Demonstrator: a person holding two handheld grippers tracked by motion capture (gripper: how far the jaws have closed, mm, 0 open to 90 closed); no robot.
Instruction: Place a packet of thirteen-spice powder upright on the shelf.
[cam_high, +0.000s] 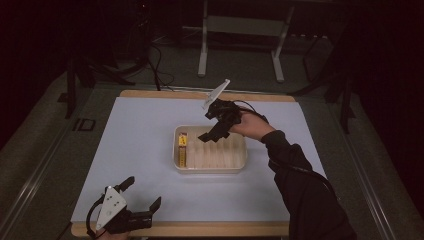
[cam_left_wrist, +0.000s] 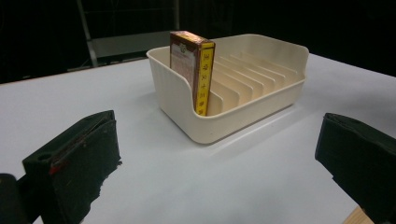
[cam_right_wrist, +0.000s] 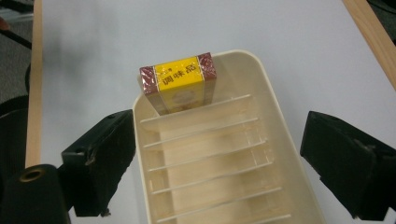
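Observation:
A cream slotted tray (cam_high: 210, 170) sits mid-table. A yellow and dark red box (cam_high: 182, 148) stands on edge in its leftmost slot, against the end wall. My right gripper (cam_high: 207, 125) hovers over the tray's far side, open, with nothing between its jaws. In the right gripper view the box (cam_right_wrist: 180, 81) stands at the far end of the tray (cam_right_wrist: 285, 140), beyond the spread jaws of that gripper (cam_right_wrist: 219, 135). My left gripper (cam_high: 141, 193) rests near the table's front left edge, open and holding nothing. Seen from the left gripper (cam_left_wrist: 219, 140), the tray (cam_left_wrist: 243, 112) and box (cam_left_wrist: 192, 65) lie ahead.
A white sheet (cam_high: 140, 150) covers the wooden table, whose bare edge (cam_high: 200, 228) shows along the front. The person's dark sleeve (cam_high: 300, 185) reaches in from the lower right. A metal stand (cam_high: 240, 30) rises on the floor behind the table.

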